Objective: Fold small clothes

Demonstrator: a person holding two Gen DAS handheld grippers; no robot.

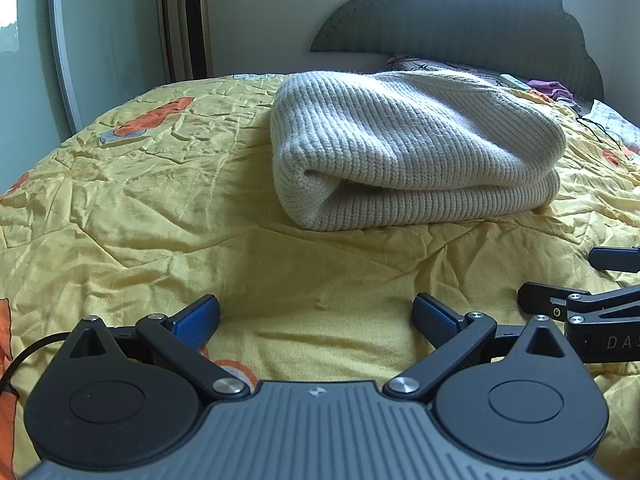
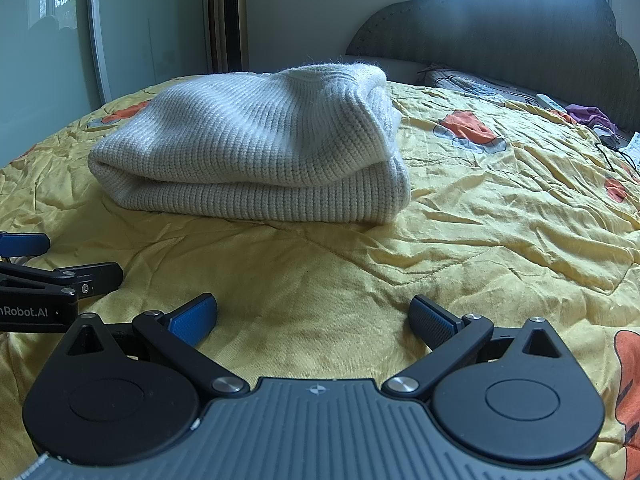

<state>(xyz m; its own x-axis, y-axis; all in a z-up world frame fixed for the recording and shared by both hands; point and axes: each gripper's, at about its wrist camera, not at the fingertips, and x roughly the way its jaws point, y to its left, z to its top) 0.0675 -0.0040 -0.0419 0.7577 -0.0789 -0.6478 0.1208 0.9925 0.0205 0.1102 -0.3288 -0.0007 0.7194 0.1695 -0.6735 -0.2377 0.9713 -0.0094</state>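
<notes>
A cream ribbed knit sweater [image 1: 412,148] lies folded in a thick bundle on the yellow bedspread [image 1: 160,200]; it also shows in the right wrist view [image 2: 256,148]. My left gripper [image 1: 316,320] is open and empty, low over the bedspread, short of the sweater's near edge. My right gripper [image 2: 314,320] is open and empty too, beside the left one, also short of the sweater. Each gripper's fingers show at the edge of the other's view: the right gripper [image 1: 600,280] and the left gripper [image 2: 60,260].
The bedspread [image 2: 500,220] is wrinkled, with orange prints. A dark padded headboard [image 1: 480,20] stands at the back. A pillow [image 2: 472,84], purple cloth [image 2: 588,114], a white remote [image 1: 514,82] and a black cable [image 2: 612,156] lie at the far right. A tower fan [image 2: 230,16] stands by the wall.
</notes>
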